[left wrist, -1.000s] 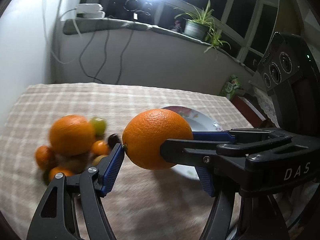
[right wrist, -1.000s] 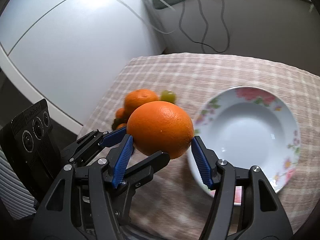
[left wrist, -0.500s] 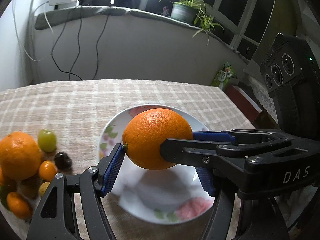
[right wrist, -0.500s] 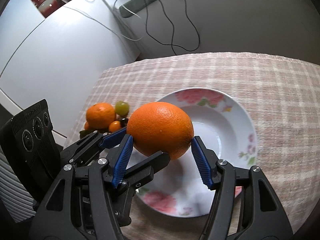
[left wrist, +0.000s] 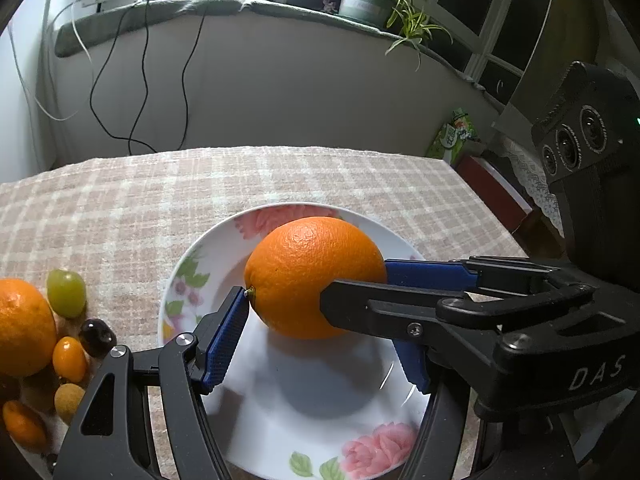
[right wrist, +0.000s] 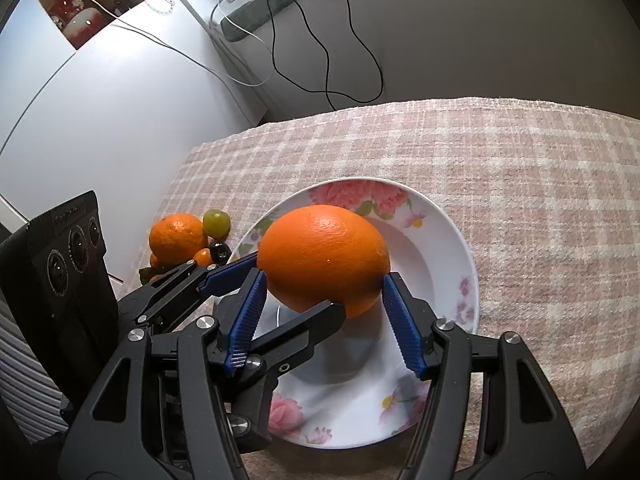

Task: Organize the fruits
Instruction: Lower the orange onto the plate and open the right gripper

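A large orange (left wrist: pixel 312 276) (right wrist: pixel 320 256) hangs just above the white flowered plate (left wrist: pixel 188 264) (right wrist: pixel 460 248). Both grippers are clamped on it crosswise. My left gripper (left wrist: pixel 320 312) presses its left blue pad against the orange's stem end, while its right pad is partly hidden behind the other tool. In the right wrist view my right gripper (right wrist: pixel 323 278) has a blue pad on each side of the orange. It reaches in from the right in the left wrist view (left wrist: pixel 356 284). The left gripper (right wrist: pixel 298 284) comes in from the left in the right wrist view.
A pile of fruit lies left of the plate on the checked tablecloth (left wrist: pixel 120 216): another orange (left wrist: pixel 22 328) (right wrist: pixel 176 238), a green grape (left wrist: pixel 66 292) (right wrist: pixel 216 222), a dark berry (left wrist: pixel 96 336) and small orange fruits (left wrist: pixel 70 360). A white cabinet (right wrist: pixel 100 112) stands left of the table. The wall ledge holds cables and a potted plant (left wrist: pixel 364 0).
Both grippers carried the orange together from beside the fruit pile to a spot over the plate, sinking slightly. The grip on the orange looks the same.
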Demonstrator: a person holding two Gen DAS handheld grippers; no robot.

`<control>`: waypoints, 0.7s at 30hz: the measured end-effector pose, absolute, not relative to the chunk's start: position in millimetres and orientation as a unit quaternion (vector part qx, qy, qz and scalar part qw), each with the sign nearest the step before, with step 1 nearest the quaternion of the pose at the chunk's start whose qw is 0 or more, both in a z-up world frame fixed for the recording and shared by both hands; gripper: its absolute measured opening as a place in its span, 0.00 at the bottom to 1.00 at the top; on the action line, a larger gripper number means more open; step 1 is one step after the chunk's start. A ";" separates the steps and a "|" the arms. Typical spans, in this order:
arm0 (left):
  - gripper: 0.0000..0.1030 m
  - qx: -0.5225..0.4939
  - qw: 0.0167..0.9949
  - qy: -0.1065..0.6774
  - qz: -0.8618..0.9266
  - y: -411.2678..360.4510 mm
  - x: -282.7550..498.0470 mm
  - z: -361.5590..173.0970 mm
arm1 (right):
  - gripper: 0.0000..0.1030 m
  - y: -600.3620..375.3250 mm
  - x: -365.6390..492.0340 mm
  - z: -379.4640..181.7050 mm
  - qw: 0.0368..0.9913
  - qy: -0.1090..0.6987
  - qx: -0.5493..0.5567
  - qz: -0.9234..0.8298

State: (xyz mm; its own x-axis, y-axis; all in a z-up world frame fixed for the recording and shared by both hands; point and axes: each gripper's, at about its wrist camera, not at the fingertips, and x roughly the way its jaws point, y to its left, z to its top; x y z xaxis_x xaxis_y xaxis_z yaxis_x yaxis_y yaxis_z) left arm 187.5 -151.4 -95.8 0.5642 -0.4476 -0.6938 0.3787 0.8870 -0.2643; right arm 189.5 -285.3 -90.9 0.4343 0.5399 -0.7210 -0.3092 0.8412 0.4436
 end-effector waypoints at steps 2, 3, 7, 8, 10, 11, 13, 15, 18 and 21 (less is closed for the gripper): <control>0.66 -0.043 0.883 0.404 -0.233 -152.9 189.0 -95.6 | 0.62 -285.6 189.3 -89.6 0.840 0.465 0.120 0.253; 0.66 -0.043 0.883 0.405 -0.233 -152.4 188.8 -95.6 | 0.62 -285.5 188.7 -89.0 0.841 0.464 0.118 0.254; 0.67 -0.038 0.883 0.407 -0.232 -154.8 188.1 -95.3 | 0.62 -284.3 187.0 -86.6 0.845 0.461 0.108 0.250; 0.67 -0.036 0.882 0.408 -0.232 -154.9 187.8 -95.4 | 0.64 -283.7 186.1 -85.2 0.846 0.459 0.104 0.249; 0.67 -0.034 0.881 0.410 -0.232 -154.9 186.5 -95.7 | 0.70 -283.2 184.6 -81.9 0.851 0.454 0.099 0.244; 0.67 -0.033 0.881 0.411 -0.232 -154.9 186.7 -95.9 | 0.74 -283.4 183.9 -80.0 0.854 0.451 0.098 0.241; 0.67 -0.028 0.884 0.408 -0.227 -154.2 184.0 -94.9 | 0.74 -285.3 182.7 -76.4 0.858 0.447 0.096 0.236; 0.67 -0.023 0.886 0.405 -0.224 -152.2 181.6 -92.8 | 0.74 -288.7 181.5 -73.3 0.861 0.444 0.098 0.230; 0.67 -0.026 0.889 0.402 -0.218 -144.2 177.1 -88.5 | 0.75 -292.6 177.3 -68.0 0.865 0.438 0.098 0.223; 0.67 -0.027 0.892 0.398 -0.211 -135.7 170.9 -84.1 | 0.75 -293.2 170.2 -62.2 0.874 0.429 0.086 0.212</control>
State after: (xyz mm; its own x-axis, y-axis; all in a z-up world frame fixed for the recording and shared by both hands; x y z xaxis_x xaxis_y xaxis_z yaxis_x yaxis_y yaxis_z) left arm 170.9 -135.7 -84.1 0.5942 -0.3980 -0.6990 0.3553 0.9095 -0.2158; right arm 170.2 -293.2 -62.2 0.5423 0.4446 -0.7129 -0.2966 0.8952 0.3327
